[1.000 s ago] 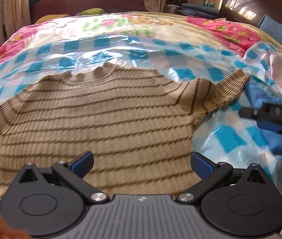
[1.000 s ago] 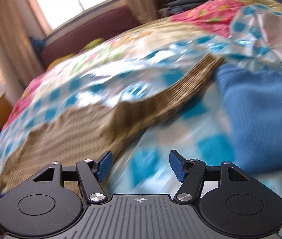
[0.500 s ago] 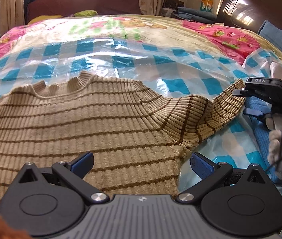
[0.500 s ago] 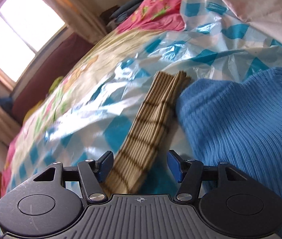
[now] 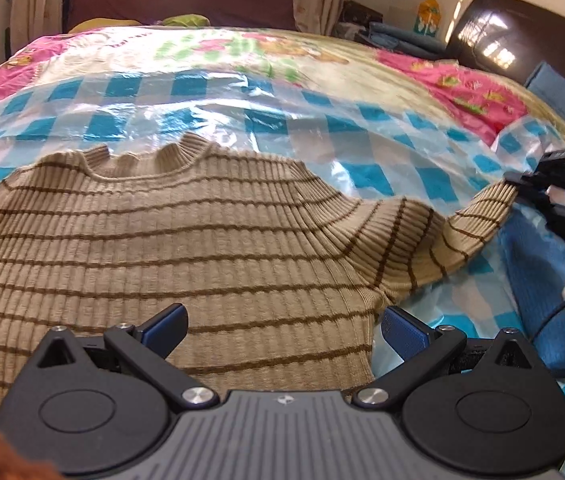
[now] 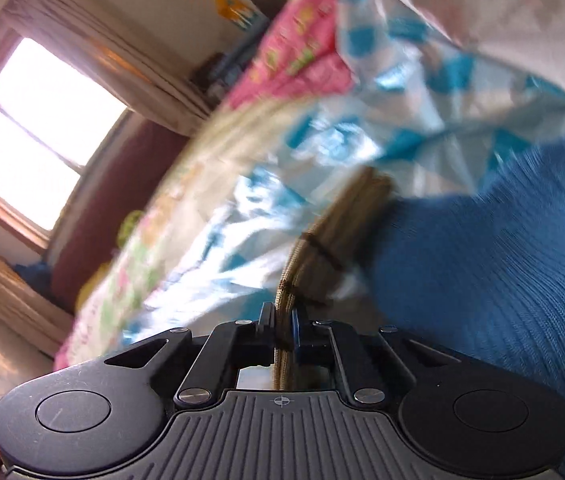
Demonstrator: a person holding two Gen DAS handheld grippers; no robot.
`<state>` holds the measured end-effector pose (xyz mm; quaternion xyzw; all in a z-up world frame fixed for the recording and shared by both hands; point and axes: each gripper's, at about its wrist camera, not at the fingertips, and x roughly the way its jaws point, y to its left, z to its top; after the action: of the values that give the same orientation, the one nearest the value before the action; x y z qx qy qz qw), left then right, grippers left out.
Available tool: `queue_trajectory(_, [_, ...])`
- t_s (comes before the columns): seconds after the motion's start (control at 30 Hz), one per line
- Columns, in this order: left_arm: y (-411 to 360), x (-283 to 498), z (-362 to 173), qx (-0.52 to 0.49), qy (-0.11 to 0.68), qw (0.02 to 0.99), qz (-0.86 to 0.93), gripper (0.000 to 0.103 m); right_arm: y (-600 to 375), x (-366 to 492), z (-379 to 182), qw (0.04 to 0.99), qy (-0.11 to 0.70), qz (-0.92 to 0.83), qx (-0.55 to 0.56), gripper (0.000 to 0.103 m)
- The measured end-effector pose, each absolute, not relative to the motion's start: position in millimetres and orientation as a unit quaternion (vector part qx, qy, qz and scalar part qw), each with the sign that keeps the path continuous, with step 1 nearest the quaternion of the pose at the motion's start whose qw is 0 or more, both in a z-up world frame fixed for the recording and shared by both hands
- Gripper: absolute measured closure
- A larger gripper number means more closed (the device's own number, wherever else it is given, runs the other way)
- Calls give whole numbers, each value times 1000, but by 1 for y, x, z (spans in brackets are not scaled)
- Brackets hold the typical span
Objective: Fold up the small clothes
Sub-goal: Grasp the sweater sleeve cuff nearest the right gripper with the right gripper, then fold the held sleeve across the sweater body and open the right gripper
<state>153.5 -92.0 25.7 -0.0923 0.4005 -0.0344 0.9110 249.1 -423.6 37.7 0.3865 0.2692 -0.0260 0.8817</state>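
Observation:
A tan sweater with thin brown stripes point(image 5: 186, 248) lies flat on the plastic-covered bed, collar away from me. My left gripper point(image 5: 282, 328) is open and hovers over the sweater's lower right body, near its side edge. My right gripper point(image 6: 282, 326) is shut on the end of the sweater's right sleeve point(image 6: 322, 256); it also shows in the left wrist view point(image 5: 522, 182) at the sleeve cuff point(image 5: 482, 216), which is lifted a little.
A blue knit garment point(image 6: 502, 280) lies just right of the sleeve, also in the left wrist view point(image 5: 534, 280). A white cloth point(image 6: 502, 8) lies beyond it. A dark headboard point(image 5: 522, 36) stands at the back right.
My right gripper has closed on the sleeve end and tilted. My left gripper has stayed open and shifted slightly right over the sweater.

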Motion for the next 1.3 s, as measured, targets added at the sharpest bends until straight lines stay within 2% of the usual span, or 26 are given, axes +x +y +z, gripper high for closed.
queue_trajectory(0.2, [-55,128,37,-109,377,920,-18,0,-340,241,106,922,238,67,298,94])
queue_trajectory(0.37, [-2,94,35,-127,362,923,27,0,-245,227,130,920,252,161,254,94])
queue_trajectory(0.53, [56,61,23,-155,353,918,90,0,-129,207,111,908,302,243,157,94])
queue_trajectory(0.73, [94,32,11,-157,337,917,144,0,-20,183,42,866,389,314,26,88])
queue_trajectory(0.83, [103,32,7,-172,337,914,143,0,-14,163,34,853,402,334,6,88])
queue_trajectory(0.97, [102,36,3,-175,339,915,128,0,-47,160,51,864,390,317,-4,87])
queue_trajectory(1.07, [101,37,3,-175,337,917,123,0,-82,184,50,884,391,257,-13,87])
queue_trajectory(1.27, [103,42,-5,-185,350,909,130,0,-154,232,8,897,434,87,-16,85])
queue_trajectory(1.3, [103,43,-7,-185,353,908,131,0,-166,235,2,894,440,82,2,90])
